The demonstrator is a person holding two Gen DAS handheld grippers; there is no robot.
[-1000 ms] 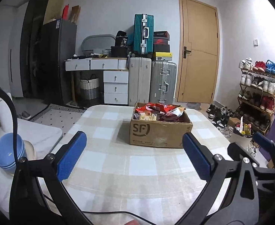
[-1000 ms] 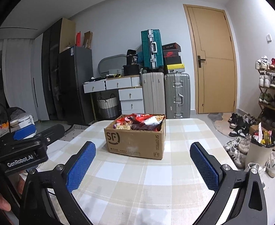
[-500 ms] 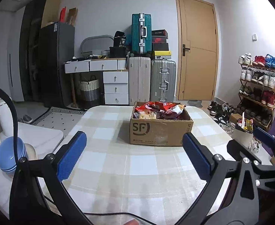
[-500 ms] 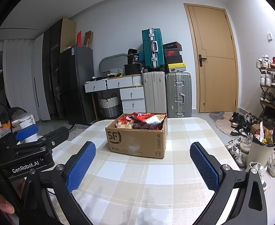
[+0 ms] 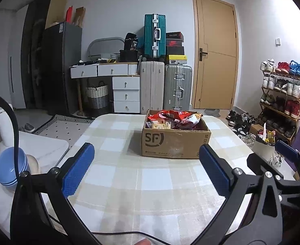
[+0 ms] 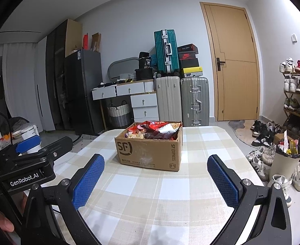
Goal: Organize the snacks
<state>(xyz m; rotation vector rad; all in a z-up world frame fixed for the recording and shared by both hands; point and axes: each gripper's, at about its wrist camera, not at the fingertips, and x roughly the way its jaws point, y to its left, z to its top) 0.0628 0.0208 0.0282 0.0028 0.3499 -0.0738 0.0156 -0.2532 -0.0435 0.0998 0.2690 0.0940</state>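
Note:
A brown cardboard box (image 5: 174,143) marked SF stands on the far half of the checked tablecloth (image 5: 150,181). It is heaped with snack bags (image 5: 176,118), mostly red. It also shows in the right wrist view (image 6: 148,153), with the snack bags (image 6: 158,129) on top. My left gripper (image 5: 147,169) is open and empty, above the table short of the box. My right gripper (image 6: 155,176) is open and empty, also short of the box. The left gripper's body (image 6: 27,163) shows at the left of the right wrist view.
A white side table (image 5: 37,149) with blue bowls (image 5: 11,167) stands left of the table. A white bin (image 6: 282,165) with wrappers and scattered shoes (image 6: 276,175) lie on the floor to the right. Suitcases (image 5: 164,85), drawers and a door are behind.
Both views have shifted slightly; the box sits a little further right in each. Both grippers stay open and empty.

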